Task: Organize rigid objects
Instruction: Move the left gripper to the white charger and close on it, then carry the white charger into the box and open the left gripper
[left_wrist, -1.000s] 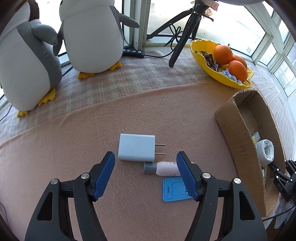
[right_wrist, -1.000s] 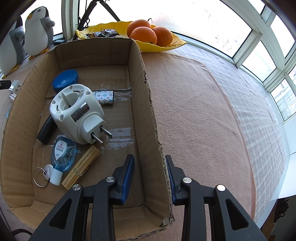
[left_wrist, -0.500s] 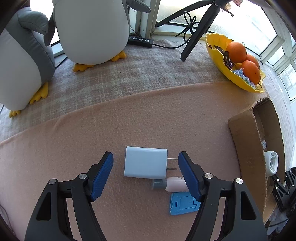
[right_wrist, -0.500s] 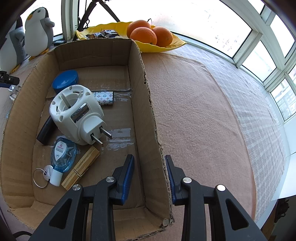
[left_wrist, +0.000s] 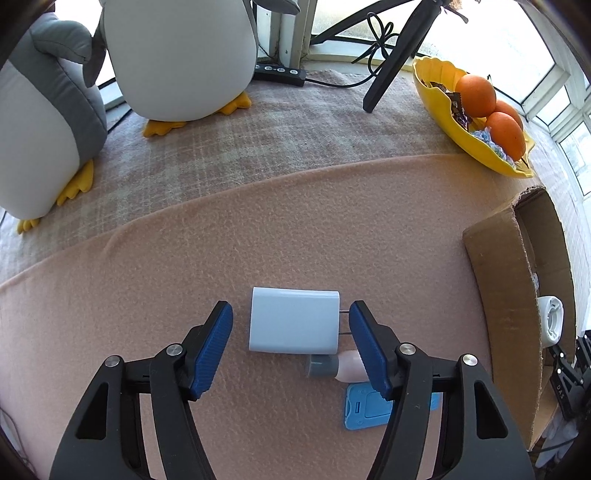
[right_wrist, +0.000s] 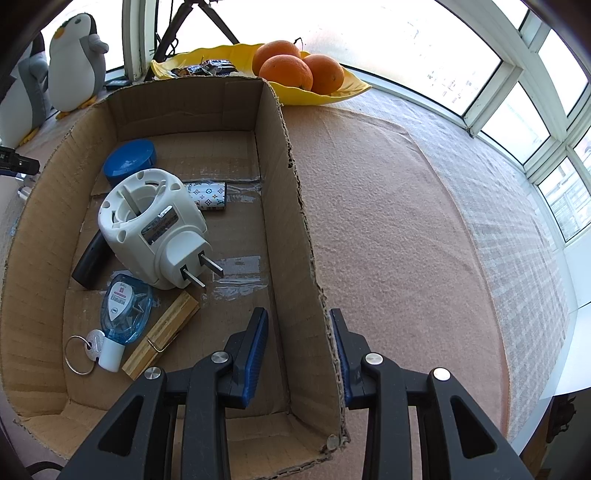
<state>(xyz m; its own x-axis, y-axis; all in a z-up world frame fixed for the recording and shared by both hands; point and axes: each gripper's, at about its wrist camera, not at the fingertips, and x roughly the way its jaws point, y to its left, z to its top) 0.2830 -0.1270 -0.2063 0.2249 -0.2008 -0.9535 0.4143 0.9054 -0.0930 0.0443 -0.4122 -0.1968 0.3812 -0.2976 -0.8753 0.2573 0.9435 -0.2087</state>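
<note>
Left gripper (left_wrist: 291, 325) closing around the charger (left_wrist: 293, 320), pads flanking it, not yet pressing. Pink tube (left_wrist: 338, 366) lying at its 5 o'clock, blue card (left_wrist: 360, 411) beyond. Right gripper (right_wrist: 299, 354) straddling the box wall (right_wrist: 295, 236), jaws narrow; contact unclear. Inside the box at 10 o'clock: white adapter (right_wrist: 153, 229), clothespin (right_wrist: 160, 336), blue lid (right_wrist: 129, 158).
</note>
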